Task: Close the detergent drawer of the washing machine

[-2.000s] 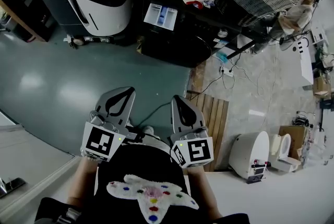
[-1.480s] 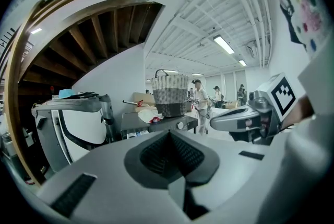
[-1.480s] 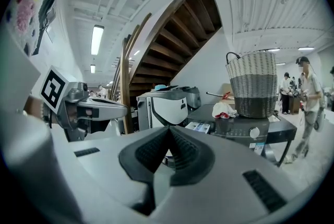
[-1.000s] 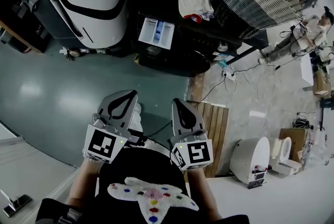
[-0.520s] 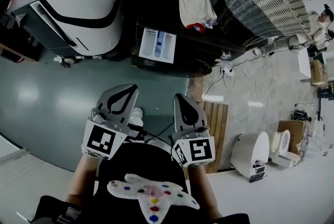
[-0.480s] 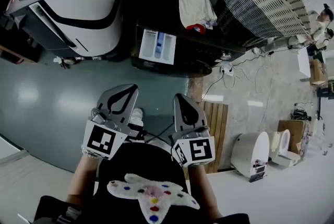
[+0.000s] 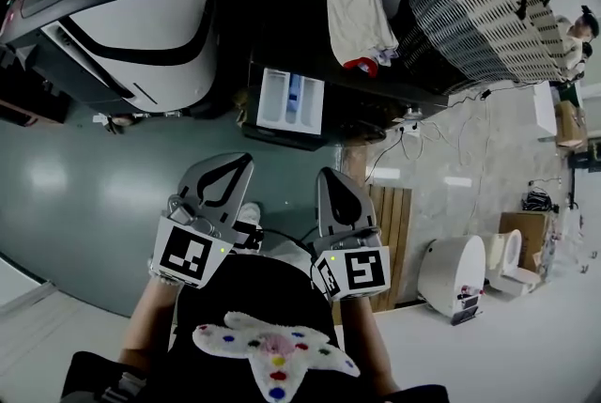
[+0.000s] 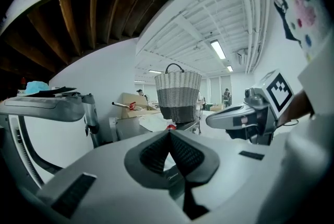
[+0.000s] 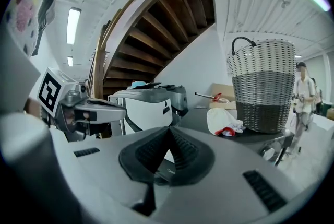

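In the head view the dark washing machine (image 7: 310, 7) stands ahead of me. Its white detergent drawer (image 7: 291, 100) sticks out from the front, with blue-tinted compartments showing. Both grippers are held side by side low in that view, well short of the drawer. The left gripper (image 7: 237, 161) is shut with nothing in it, below and left of the drawer. The right gripper (image 7: 328, 176) is also shut and empty, below and slightly right of it. In the left gripper view the left gripper (image 8: 168, 131) has its pads together, as does the right gripper (image 9: 168, 129) in the right gripper view.
A white and black machine (image 7: 141, 7) stands left of the washer. On the washer top lie a white cloth (image 7: 360, 8) and a tall woven basket (image 7: 479, 7). Cables run across the floor at right, beside a wooden pallet (image 7: 387, 213). A person (image 7: 575, 27) stands far right.
The washing machine and its open drawer have drawn nearer and lower in the head view. Both grippers stay shut and side by side.
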